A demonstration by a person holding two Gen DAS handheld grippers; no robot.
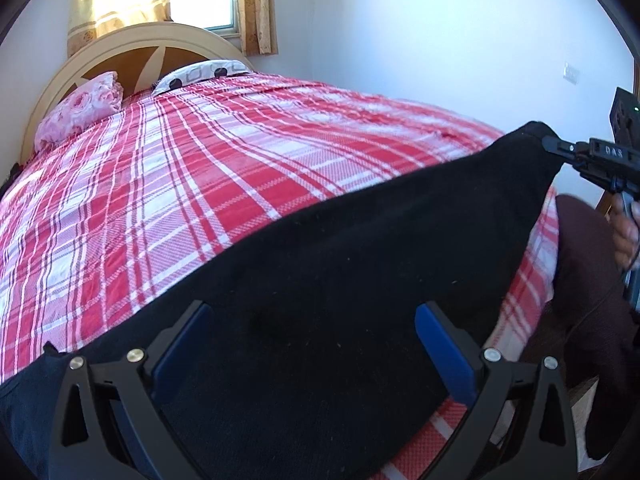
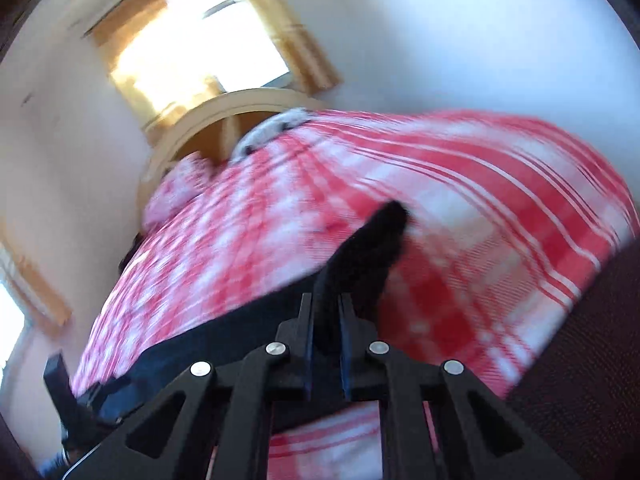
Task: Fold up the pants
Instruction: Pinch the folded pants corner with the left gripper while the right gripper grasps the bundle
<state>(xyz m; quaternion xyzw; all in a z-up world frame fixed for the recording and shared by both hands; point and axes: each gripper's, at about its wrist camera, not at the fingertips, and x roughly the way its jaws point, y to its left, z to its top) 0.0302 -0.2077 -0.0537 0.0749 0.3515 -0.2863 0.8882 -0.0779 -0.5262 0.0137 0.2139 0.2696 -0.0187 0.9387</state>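
Broadly, a bed fills both views, covered by a red-and-white plaid bedspread of a woven, ribbed texture. Behind it rises an arched headboard, cream-rimmed with brown panels, and beyond that a window hung with yellow patterned curtains.

Across the near end of the bed stretch the black pants, a soft matte fabric flecked with lint, with a strip of bedspread showing below them at the bed's edge. One corner of the pants is drawn up to the right.

Two pillows lie at the headboard: a pink floral pillow and a white pillow with black dots.

The left gripper stands wide apart, its two blue-padded fingers spread over the pants with nothing pinched between them. The right gripper is clamped tight on a fold of the pants, which juts forward between its blue pads (this view is badly motion-blurred). From the left wrist view the right gripper bites the raised corner; white letters on its body look like "DAS", though they are small.

A wall switch plate sits on the white wall at right.
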